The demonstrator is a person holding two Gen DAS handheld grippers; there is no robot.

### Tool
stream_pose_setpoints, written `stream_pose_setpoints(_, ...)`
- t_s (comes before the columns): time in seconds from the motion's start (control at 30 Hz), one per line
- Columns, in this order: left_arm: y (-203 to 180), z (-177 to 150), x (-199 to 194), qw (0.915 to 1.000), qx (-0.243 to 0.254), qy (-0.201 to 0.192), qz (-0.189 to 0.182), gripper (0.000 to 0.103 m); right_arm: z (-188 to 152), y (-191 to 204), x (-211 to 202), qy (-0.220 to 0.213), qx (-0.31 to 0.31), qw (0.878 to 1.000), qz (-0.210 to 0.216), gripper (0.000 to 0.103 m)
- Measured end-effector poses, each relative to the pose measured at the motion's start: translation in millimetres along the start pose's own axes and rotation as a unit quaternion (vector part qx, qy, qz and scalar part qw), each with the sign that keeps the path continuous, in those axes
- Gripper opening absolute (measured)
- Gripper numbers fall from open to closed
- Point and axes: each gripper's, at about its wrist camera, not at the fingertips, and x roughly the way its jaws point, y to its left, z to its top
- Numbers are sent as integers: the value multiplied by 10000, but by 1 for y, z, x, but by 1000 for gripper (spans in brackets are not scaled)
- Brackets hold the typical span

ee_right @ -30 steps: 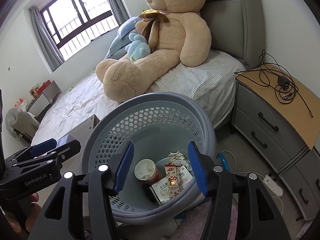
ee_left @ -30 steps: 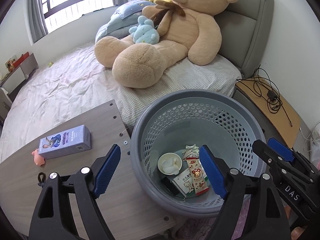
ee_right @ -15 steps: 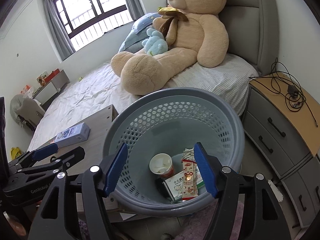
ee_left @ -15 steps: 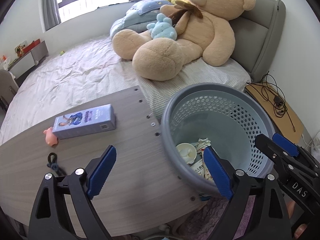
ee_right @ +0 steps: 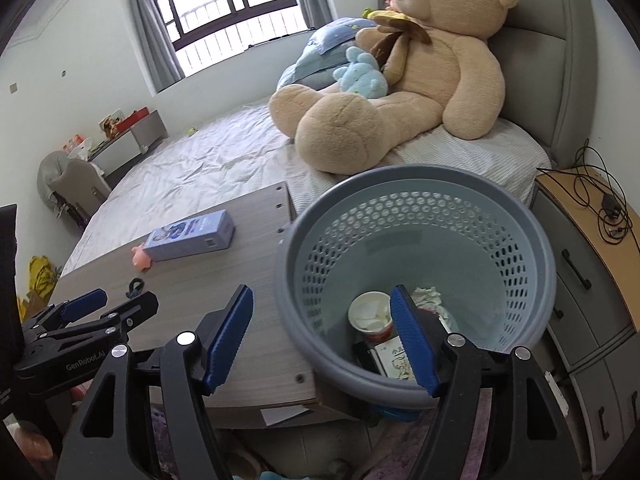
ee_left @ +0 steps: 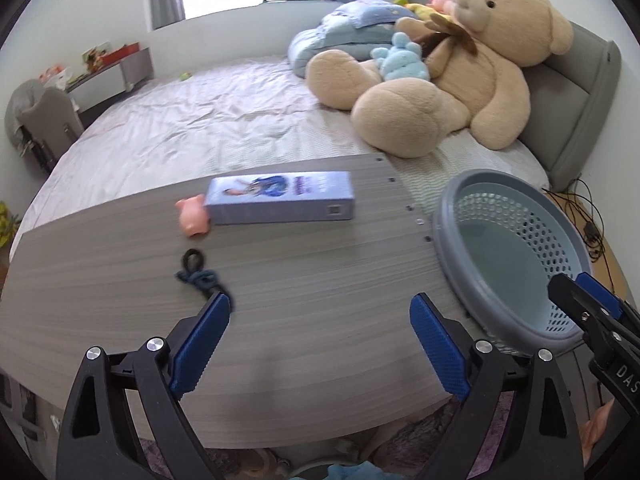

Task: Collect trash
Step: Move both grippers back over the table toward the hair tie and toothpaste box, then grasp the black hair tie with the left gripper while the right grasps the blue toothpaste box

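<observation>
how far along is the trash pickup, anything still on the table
Partly done: the gray basket already holds a paper cup, a crumpled tissue and a small carton. Nothing is in hand; the left gripper and right gripper are both open. Left on the table: a blue box, a pink pig toy and a dark hair tie.

i've swung my left gripper (ee_left: 320, 340) off the basket (ee_left: 472, 204) and out over the table (ee_left: 320, 272); its view has gone from the trash inside to the blue box (ee_left: 280, 198), pink pig toy (ee_left: 194, 220) and dark cord (ee_left: 198, 274). my right gripper (ee_right: 322, 330) has shifted left, and its left finger (ee_right: 228, 334) has moved over the tabletop.
</observation>
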Motion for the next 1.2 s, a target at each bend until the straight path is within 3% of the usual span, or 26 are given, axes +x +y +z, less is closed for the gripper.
stream_pose_setpoints(0.57, 117, -31, -10, 9908, -1061, 20, 845, 90, -19, 57, -5, 35, -536, 9983, 243, 69)
stream_pose_setpoints(0.9, 115, -29, 6, 9915, -1091, 73, 701, 90, -7, 74, 11, 11, -691, 9967, 429, 70)
stream_pose_setpoints(1.2, 102, -2, 53, 9922, -1073, 173, 616, 91, 6, 72, 47, 197, -518, 9970, 546, 70)
